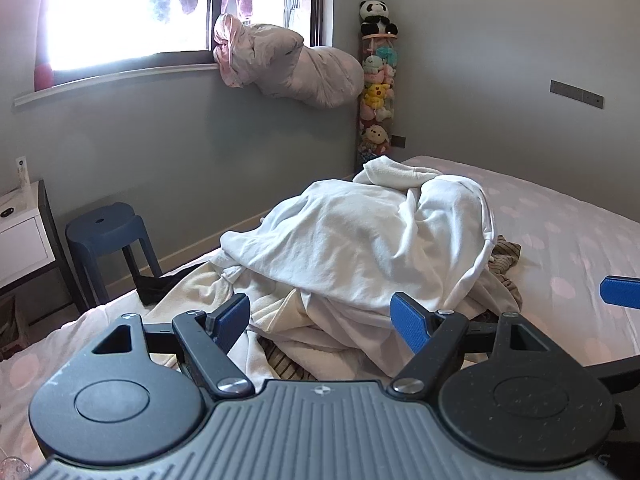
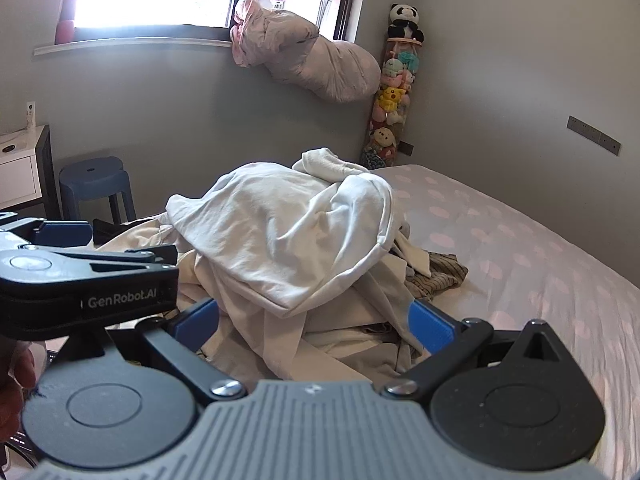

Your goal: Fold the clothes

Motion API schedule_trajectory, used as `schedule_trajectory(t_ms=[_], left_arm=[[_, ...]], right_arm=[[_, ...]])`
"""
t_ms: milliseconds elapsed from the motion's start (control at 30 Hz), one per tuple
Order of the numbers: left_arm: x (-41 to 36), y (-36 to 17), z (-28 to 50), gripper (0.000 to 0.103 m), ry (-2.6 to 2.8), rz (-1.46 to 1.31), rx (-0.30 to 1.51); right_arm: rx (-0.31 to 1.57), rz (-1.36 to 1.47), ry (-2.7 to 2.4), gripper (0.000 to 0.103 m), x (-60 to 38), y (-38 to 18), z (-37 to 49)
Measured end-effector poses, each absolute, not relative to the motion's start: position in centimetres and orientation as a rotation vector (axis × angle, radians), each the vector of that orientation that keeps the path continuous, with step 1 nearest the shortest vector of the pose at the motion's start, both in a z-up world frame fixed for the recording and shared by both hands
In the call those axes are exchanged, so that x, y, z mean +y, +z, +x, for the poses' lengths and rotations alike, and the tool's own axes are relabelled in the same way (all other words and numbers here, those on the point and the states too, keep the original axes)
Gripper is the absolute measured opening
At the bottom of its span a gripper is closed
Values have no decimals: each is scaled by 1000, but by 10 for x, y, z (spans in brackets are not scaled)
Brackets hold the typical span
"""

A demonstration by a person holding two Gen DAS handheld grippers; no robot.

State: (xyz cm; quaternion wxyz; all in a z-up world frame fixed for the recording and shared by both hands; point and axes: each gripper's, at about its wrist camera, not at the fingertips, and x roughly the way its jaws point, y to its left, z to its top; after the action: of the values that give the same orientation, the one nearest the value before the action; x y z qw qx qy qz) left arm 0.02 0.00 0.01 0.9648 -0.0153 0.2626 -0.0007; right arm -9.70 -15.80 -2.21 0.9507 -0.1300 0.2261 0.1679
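Left gripper [image 1: 322,316] and right gripper [image 2: 314,322] wide open, empty, before clothes pile [image 1: 360,240], "GenRobot.AI" label possibly on left

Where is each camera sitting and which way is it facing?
Left wrist: on the left hand-held gripper, facing the clothes pile on the bed; its blue fingers show.
Right wrist: on the right hand-held gripper, facing likewise; the left hand-held gripper crosses its left edge.
Shared: pile, stool, panda.

Both wrist views low, close, facing clothes pile [image 1: 360,240] on bed [image 2: 520,264]; shared: pile, window wall.
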Motion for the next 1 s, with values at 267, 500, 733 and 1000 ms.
schedule_trajectory(t_ms=[267, 500, 733, 1000], left_arm=[[3, 4, 4, 77, -35, -59, 518], [2, 1, -2, 76, -48, -54, 508], [1, 2, -2, 76, -46, -52, 528], [1, -1, -1, 76, -41, -55, 544]], right_arm=[[465, -250, 336, 102, -156, -25, -99], [477, -220, 353, 102, -161, -20, -99], [484, -232, 370, 102, -157, -22, -99], [503, -220, 375, 102, -157, -24, -97]])
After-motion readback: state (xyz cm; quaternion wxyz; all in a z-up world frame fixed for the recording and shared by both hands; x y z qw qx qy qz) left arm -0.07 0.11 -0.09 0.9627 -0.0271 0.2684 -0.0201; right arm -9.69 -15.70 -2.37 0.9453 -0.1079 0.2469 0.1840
